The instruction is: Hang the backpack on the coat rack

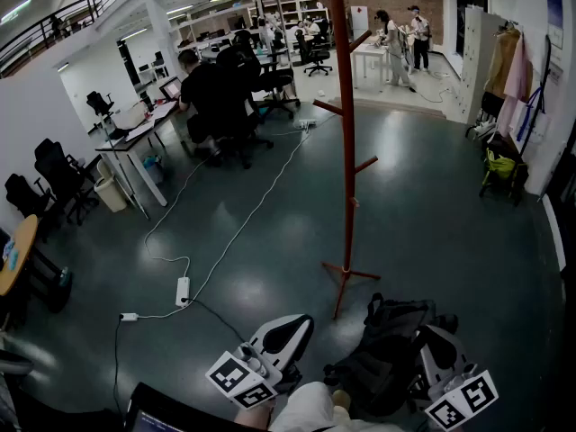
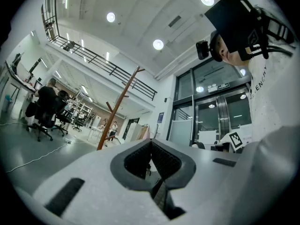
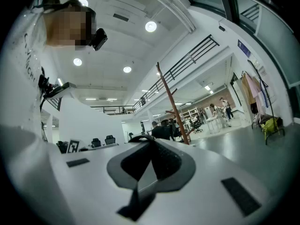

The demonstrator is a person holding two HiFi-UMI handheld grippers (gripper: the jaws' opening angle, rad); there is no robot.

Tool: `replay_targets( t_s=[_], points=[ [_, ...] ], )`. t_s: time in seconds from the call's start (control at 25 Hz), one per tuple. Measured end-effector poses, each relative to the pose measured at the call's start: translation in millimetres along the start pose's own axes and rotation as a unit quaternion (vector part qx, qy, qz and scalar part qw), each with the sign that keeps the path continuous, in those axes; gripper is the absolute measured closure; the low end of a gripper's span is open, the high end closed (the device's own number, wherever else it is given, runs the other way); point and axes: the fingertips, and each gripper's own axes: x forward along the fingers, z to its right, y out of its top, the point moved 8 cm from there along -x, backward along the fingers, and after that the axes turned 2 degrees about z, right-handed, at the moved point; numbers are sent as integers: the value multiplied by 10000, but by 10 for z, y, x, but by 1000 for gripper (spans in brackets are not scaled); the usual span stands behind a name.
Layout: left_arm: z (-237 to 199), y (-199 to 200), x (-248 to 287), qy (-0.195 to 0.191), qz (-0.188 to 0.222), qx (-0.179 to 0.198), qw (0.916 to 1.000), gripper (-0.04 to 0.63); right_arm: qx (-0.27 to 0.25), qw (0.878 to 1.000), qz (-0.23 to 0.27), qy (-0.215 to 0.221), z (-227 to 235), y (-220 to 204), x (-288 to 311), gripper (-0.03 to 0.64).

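The red-brown coat rack stands on the grey floor ahead of me, its feet just beyond the backpack. It also shows as a slanted pole, the coat rack in the left gripper view and the coat rack in the right one. The black backpack slumps low at the bottom right. My right gripper is right at it, jaws shut, with a thin black strap curving out at the tips. My left gripper hangs left of the backpack, shut with nothing held.
A white power strip and cables trail over the floor to the left of the rack. Desks with seated people fill the back left. Clothes and bags hang along the right wall. A laptop is at the bottom left.
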Motion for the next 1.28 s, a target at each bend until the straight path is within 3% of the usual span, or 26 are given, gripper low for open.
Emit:
replay_targets(
  t_s=[0.56,0.84,1.28],
  points=[
    [-1106,-164,625,209,-158,-350,9990,586,-158,9989,-376,-214,565,-145,1058,586],
    [-1712,-83,1352,-88,-125,-380,9992,586,-219,9975,-478,-480,997,-84,1695,586],
    [-2389,-143,1871,-453,-204,-618,9968,586,-492,9942,-546,-786,1389,-67,2666,586]
  ],
)
